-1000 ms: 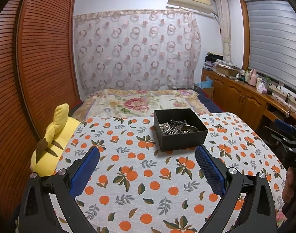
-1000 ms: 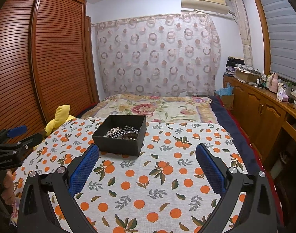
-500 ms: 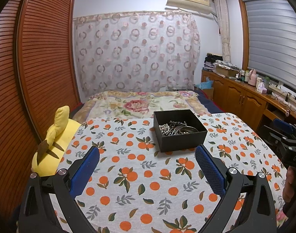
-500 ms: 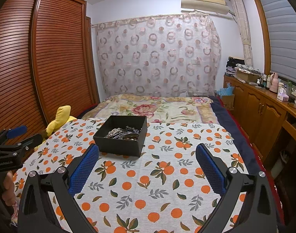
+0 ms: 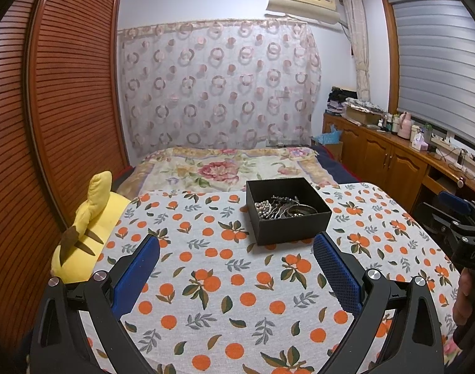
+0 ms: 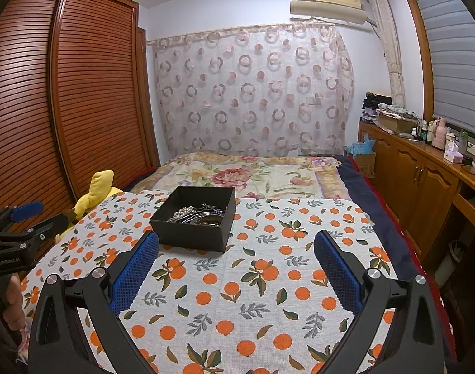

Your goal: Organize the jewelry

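Observation:
A black open box (image 5: 288, 210) stands on the orange-print tablecloth (image 5: 225, 283); it also shows in the right wrist view (image 6: 195, 218). In it lie a pearl strand (image 5: 263, 208), metal chains and dark bangles (image 6: 206, 215). My left gripper (image 5: 235, 249) is open and empty, hovering above the cloth, short of the box. My right gripper (image 6: 235, 247) is open and empty, near the box's front right. Each gripper shows at the edge of the other's view: the right one (image 5: 458, 218), the left one (image 6: 19, 221).
A yellow plush toy (image 5: 86, 227) lies at the table's left edge. A bed with a floral blanket (image 5: 228, 168) is behind the table. A louvred wooden wardrobe (image 5: 35, 124) stands left, wooden cabinets (image 6: 424, 174) right.
Both grippers have eased slightly back and up; the box sits a little lower and smaller in both views. Both stay open and empty.

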{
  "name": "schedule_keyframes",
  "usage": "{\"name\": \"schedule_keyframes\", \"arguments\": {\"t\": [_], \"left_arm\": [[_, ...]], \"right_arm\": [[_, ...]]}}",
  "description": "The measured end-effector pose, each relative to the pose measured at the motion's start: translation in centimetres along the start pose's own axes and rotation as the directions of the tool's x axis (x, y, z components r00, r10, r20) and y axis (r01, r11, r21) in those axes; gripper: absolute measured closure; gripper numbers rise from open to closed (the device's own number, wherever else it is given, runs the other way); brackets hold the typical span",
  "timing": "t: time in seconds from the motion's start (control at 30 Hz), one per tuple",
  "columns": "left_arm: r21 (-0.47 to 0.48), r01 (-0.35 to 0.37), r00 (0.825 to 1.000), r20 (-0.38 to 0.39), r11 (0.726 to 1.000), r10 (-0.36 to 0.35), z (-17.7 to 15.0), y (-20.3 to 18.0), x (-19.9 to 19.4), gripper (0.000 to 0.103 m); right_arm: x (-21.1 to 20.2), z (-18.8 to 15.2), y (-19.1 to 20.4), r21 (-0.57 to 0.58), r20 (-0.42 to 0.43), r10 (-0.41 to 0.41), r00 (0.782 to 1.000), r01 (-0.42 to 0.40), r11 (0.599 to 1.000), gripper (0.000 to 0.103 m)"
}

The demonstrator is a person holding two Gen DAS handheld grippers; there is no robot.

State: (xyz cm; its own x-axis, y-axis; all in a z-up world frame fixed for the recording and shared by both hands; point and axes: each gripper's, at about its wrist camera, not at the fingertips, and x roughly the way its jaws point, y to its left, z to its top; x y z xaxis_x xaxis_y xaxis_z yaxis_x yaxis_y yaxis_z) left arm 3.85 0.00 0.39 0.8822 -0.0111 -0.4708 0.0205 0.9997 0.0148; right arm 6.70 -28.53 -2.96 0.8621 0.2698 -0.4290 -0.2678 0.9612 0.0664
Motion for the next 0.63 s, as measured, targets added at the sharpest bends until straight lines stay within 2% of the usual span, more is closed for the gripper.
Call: {"name": "schedule_keyframes", "arguments": {"t": [0.63], "left_arm": [[0.001, 0.000, 1.000, 0.000, 1.000, 0.000, -0.08, 0.00, -0.14, 0.008]], "right_arm": [[0.01, -0.01, 0.00, 0.000, 0.001, 0.000, 1.000, 0.000, 1.000, 0.002]]}}
